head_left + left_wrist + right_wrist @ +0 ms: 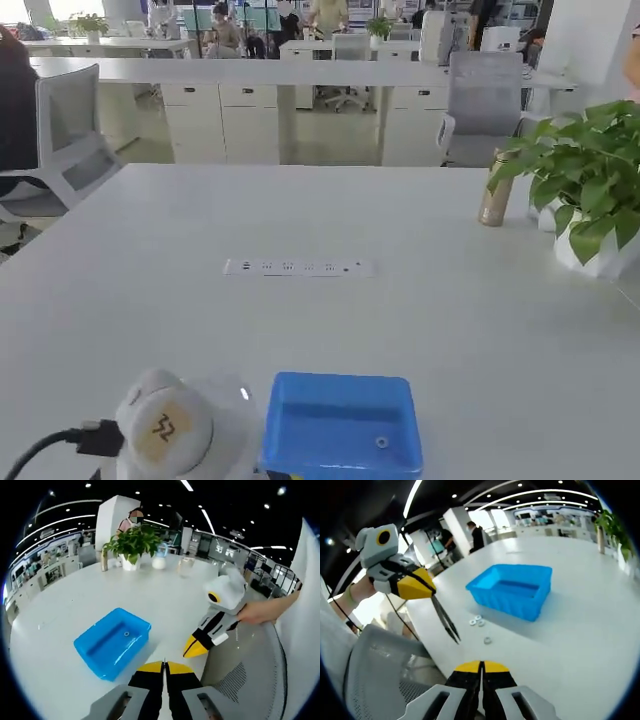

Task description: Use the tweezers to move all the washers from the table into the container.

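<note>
Head view: blue container (340,381) at the near table edge, one washer (381,441) already on its floor. A gripper (165,428) just left of it, side unclear, jaws hidden, so state can't be told here. Left gripper view: left gripper (162,667) yellow tips pressed together. Container (127,655) ahead-left with that single washer (126,634) inside. Right gripper (188,653) at right, held by a hand (262,612), tips together. Right gripper view: right gripper (481,667) closed on nothing. Left gripper (431,591) clamped on the tweezers (445,617), prongs angled down over bare table near the loose washers (478,618): a small cluster just beside the container (520,607) wall, one more apart, nearer the table edge. Can't tell whether the prong tips are together. Likely step: lining up the next pick, most washers not yet moved. Suggest taking the lone washer first, clear of its neighbours. Drop the prongs steeply, straddle the ring's rim, squeeze gently, since a thin flat washer probably skids or flicks. Keep the clamp firm so the tweezers don't twist. Lift above the wall, release low over the floor. Possibly steady the container with the free gripper.
</note>
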